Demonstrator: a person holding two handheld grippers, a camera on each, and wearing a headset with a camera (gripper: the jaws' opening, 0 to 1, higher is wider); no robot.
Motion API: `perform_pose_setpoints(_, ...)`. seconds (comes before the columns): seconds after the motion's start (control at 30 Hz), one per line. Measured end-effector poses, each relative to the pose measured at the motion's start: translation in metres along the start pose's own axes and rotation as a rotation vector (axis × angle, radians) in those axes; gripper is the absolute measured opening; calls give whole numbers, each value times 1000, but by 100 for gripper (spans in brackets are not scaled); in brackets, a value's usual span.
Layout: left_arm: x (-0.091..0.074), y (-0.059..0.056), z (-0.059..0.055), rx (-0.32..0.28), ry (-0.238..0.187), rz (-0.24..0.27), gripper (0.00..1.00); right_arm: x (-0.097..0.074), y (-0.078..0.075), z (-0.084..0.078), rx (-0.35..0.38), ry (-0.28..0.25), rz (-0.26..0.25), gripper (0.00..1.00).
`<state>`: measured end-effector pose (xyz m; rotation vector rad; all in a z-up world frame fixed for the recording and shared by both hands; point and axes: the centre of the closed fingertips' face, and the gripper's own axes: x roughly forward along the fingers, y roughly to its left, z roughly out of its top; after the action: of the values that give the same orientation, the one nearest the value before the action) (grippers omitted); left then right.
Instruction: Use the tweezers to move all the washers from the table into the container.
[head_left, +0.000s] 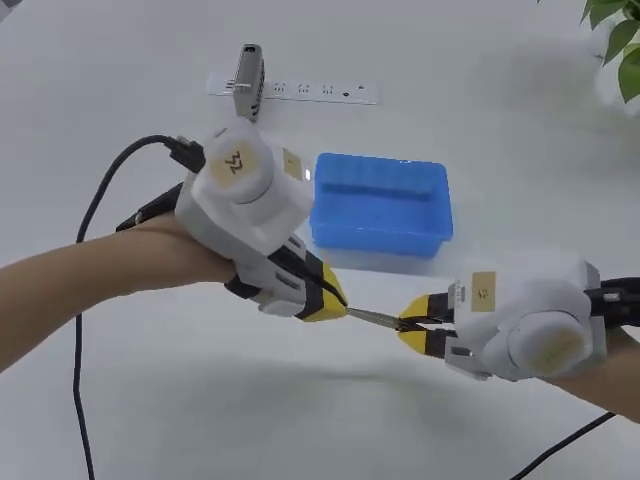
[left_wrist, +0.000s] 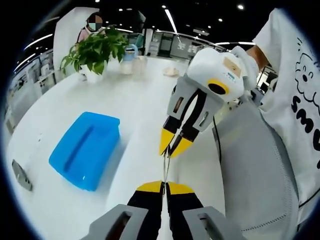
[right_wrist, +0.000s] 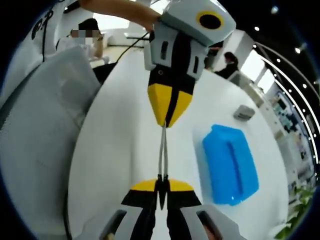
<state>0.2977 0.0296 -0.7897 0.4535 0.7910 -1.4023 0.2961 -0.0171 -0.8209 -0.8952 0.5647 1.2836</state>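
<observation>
Metal tweezers bridge the two claws, hanging above the white table on the person's side of the blue container, near its front wall but apart from it. Trouble here would most likely come from the shared hold. If one claw lets go before the other has a square grip, the thin tool could swing, slip out and drop to the table. If both pull or twist at once, it may skew between the jaws and sit crooked for any picking. The left claw is clamped on one end of the tweezers, its yellow tips pressed together. The right claw is likewise pinched tight on the opposite end. Neither claw touches the container.
</observation>
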Motion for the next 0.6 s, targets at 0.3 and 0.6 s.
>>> perform_pose_setpoints(0.3, 17, 12, -12, 26, 56, 58, 0, 7, -12, -9, 8, 13, -32, 5)
perform_pose_setpoints(0.6, 34, 24, -16, 140, 103, 133, 0, 20, -22, -28, 83, 33, -56, 7)
